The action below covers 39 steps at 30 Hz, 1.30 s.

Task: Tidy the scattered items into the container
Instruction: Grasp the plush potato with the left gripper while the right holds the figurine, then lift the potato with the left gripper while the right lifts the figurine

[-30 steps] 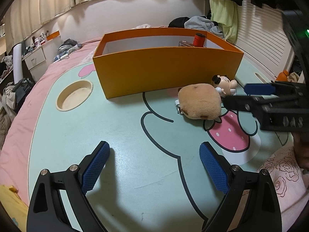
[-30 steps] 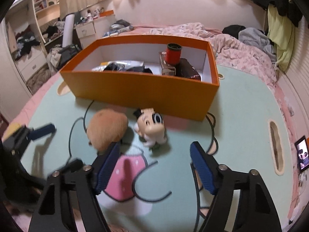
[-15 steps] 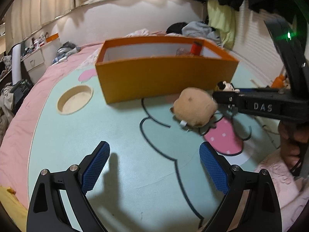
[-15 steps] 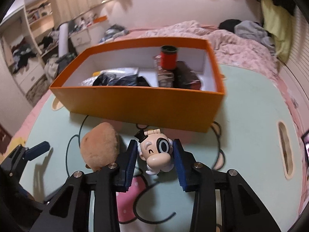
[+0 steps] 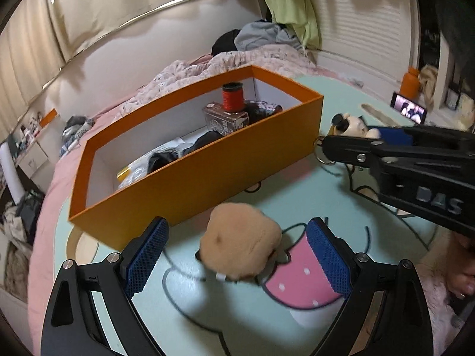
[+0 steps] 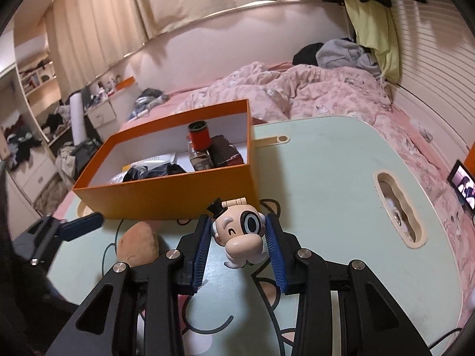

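Note:
My right gripper [image 6: 239, 247] is shut on a small cartoon figure [image 6: 239, 235] with a black top hat, held above the mint green table [image 6: 320, 184]. The same figure [image 5: 351, 124] shows in the left wrist view, beside the orange box [image 5: 207, 169]. A tan plush toy [image 5: 240, 249] lies on the table between the wide-apart blue pads of my left gripper [image 5: 237, 255], which is open and does not touch it. The orange box [image 6: 166, 188] holds a red spool [image 6: 199, 136], a small carton and dark wrapped items.
A pink bed with a rumpled quilt [image 6: 297, 92] lies behind the table. A phone [image 6: 463, 184] with a lit screen stands at the right. The table has an oval cut-out slot [image 6: 397, 207]. Shelves and clothes crowd the left side of the room.
My right gripper closed on the cartoon figure and lifted it off the table. My left gripper moved forward until the plush toy sat between its open pads.

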Each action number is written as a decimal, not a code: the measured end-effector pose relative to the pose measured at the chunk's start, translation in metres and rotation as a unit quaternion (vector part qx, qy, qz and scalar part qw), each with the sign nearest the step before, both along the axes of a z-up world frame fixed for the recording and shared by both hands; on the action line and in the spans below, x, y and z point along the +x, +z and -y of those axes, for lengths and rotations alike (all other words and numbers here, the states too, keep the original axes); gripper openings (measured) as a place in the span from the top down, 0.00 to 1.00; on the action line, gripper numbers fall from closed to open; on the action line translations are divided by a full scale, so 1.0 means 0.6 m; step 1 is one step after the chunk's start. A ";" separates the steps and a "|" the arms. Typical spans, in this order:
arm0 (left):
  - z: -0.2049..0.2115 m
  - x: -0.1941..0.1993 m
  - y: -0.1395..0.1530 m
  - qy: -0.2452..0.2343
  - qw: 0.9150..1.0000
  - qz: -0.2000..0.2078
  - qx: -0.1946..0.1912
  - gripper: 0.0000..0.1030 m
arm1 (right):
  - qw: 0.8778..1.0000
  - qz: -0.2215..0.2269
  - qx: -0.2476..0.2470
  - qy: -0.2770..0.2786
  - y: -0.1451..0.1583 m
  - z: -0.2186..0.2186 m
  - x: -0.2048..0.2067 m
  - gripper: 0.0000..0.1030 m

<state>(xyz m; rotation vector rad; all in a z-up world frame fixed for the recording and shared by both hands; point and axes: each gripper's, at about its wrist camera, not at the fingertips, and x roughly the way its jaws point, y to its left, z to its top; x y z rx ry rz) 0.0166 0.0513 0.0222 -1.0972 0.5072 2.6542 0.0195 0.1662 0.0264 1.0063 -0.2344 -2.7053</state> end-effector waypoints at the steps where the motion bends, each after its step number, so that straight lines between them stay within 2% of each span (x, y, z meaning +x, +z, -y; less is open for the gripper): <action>1: -0.002 -0.005 -0.004 -0.001 1.000 0.000 -0.003 0.09 | 1.000 0.000 0.000 0.000 0.000 -0.001 0.000 0.65; 4: 0.000 -0.015 -0.016 0.001 1.000 0.016 -0.001 0.11 | 1.000 -0.001 0.002 0.002 -0.001 0.000 0.001 0.65; 5: 0.003 -0.016 -0.015 -0.003 1.000 0.020 0.007 0.24 | 1.000 -0.001 0.004 0.003 -0.003 0.000 0.001 0.65; 6: 0.007 -0.016 -0.014 -0.003 1.000 0.020 0.013 0.33 | 1.000 -0.001 0.005 0.004 -0.004 0.002 0.002 0.65; 7: 0.012 -0.017 -0.012 0.001 1.000 0.018 0.018 0.48 | 1.000 -0.001 0.007 0.007 -0.005 0.002 0.002 0.65; 8: 0.016 -0.018 -0.010 0.008 1.000 0.016 0.023 0.51 | 1.000 0.000 0.010 0.009 -0.006 0.004 0.002 0.65; 15: 0.068 -0.008 0.007 0.053 0.992 0.019 0.112 0.52 | 0.999 0.013 0.032 0.041 -0.016 0.030 0.003 0.65; 21: 0.129 0.041 0.007 0.119 0.975 -0.015 0.188 0.52 | 0.994 0.014 0.061 0.090 -0.019 0.068 0.014 0.65; 23: 0.137 0.055 0.004 0.128 0.973 -0.024 0.190 0.52 | 0.992 0.009 0.070 0.102 -0.019 0.077 0.020 0.65; 32: 0.129 0.056 0.001 0.115 0.978 -0.026 0.170 0.52 | 0.989 -0.005 0.091 0.119 -0.012 0.099 0.024 0.67; 39: 0.132 0.052 -0.002 0.118 0.978 -0.023 0.172 0.52 | 0.988 0.015 0.092 0.125 -0.022 0.101 0.014 0.67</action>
